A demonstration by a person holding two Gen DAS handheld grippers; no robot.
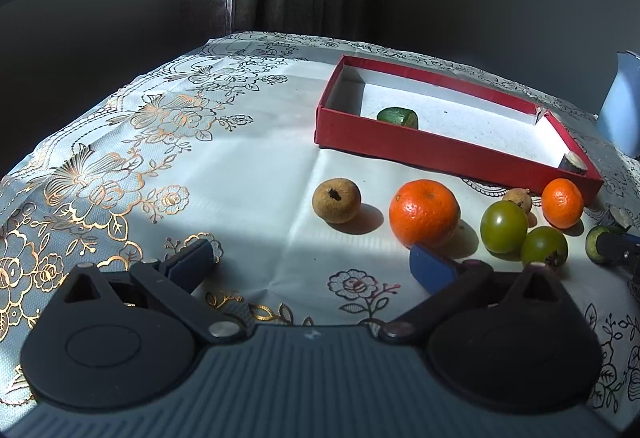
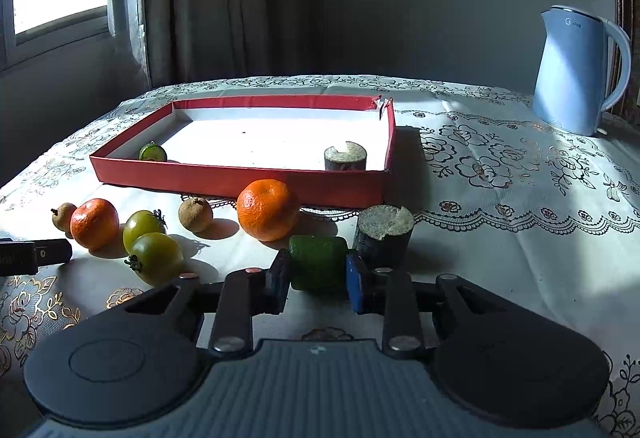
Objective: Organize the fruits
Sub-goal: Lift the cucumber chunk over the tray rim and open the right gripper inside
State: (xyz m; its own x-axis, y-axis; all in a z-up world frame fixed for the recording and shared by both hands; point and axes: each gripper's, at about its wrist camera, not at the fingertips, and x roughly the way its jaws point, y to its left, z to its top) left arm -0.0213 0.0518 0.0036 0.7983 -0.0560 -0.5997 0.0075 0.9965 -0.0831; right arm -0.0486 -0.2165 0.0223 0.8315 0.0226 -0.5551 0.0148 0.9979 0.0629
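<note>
- Between the pads of the right gripper (image 2: 318, 280), a green fruit piece (image 2: 317, 262) is sitting low over the tablecloth (image 2: 500, 246); the jaws are pressing on both of its flanks, so the gripper is gripping it.
- The left gripper (image 1: 312, 262) is hovering with its jaws spread wide and nothing between them, just short of the large orange (image 1: 424, 216).
- The red box (image 2: 240, 180) is lying just behind the fruit row and is holding a second green piece (image 2: 153, 152) near its left end and a dark cut stub (image 2: 345, 157) near its right end.
- Judged step: the held piece is being carried to the box. To do it well, lift straight up until it is clearing the near orange (image 2: 267, 209) and the cut cylinder (image 2: 384, 236) that stands just beside the right pad, then cross the low front wall before opening.
- Keep clamping pressure moderate; the piece looks blocky and smooth-skinned, so it could be slipping or bruising under a hard pinch.
- Materials: the box looks like thin card with a white floor and one torn far corner, so avoid knocking its wall.
- The oranges are showing dimpled, glossy peel; the two green tomatoes (image 2: 154, 252) are smooth and round, so likely to roll; the brown fruits (image 2: 195, 214) are looking dull and rough.
- The cylinder is showing a dark rind and a pale, fibrous cut face.
</note>
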